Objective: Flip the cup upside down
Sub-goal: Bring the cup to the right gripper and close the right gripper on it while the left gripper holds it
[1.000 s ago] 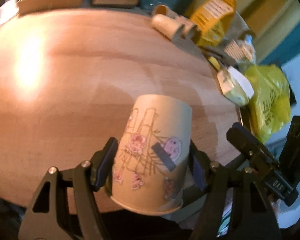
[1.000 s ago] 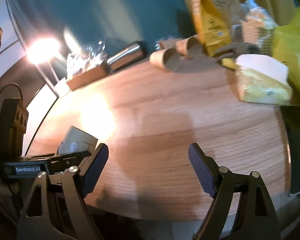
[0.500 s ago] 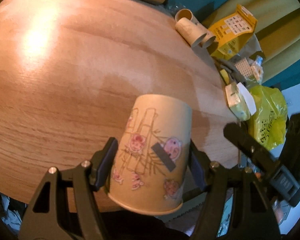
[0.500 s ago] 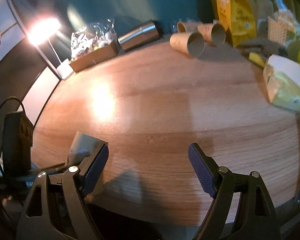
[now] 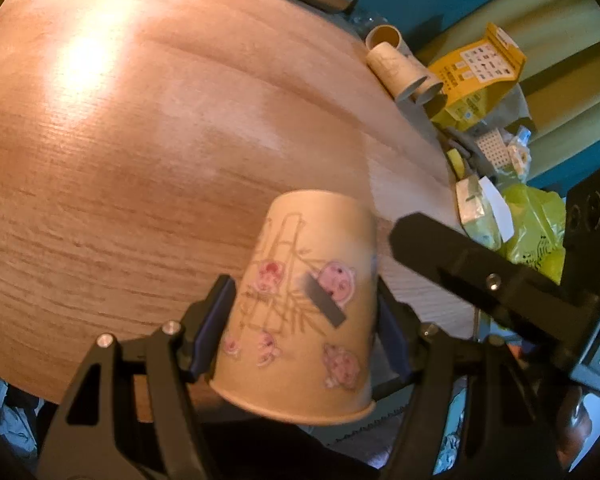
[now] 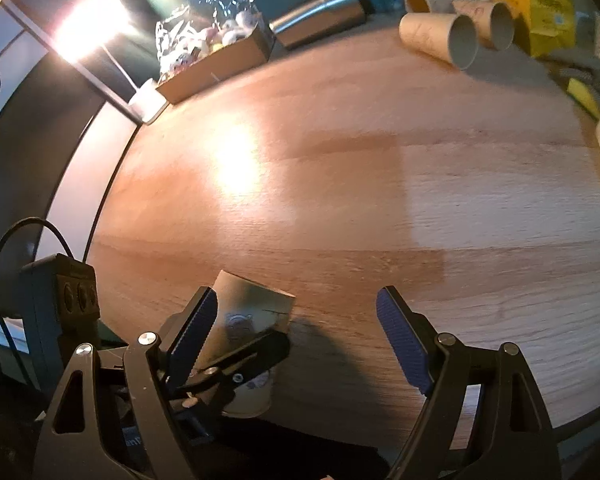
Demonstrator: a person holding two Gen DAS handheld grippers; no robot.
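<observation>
A beige paper cup (image 5: 304, 304) with pink pig stickers is held in my left gripper (image 5: 304, 320), which is shut on its sides. The cup's base points away from the camera and its rolled rim is nearest, and it hangs above the near edge of the round wooden table (image 5: 140, 140). In the right wrist view the same cup (image 6: 248, 312) shows at lower left, with the left gripper's fingers around it. My right gripper (image 6: 296, 336) is open and empty over the table's near edge, just right of the cup.
At the table's far side lie a steel tumbler (image 6: 320, 12), several paper cups on their sides (image 6: 440, 36), a yellow bag (image 6: 532, 0) and a cardboard box of wrapped items (image 6: 216, 48). Yellow-green packets (image 5: 536, 232) crowd the right edge.
Both grippers have lifted and tipped toward the table, so more tabletop shows. The right gripper has moved closer to the cup. The cup stays gripped in the left gripper.
</observation>
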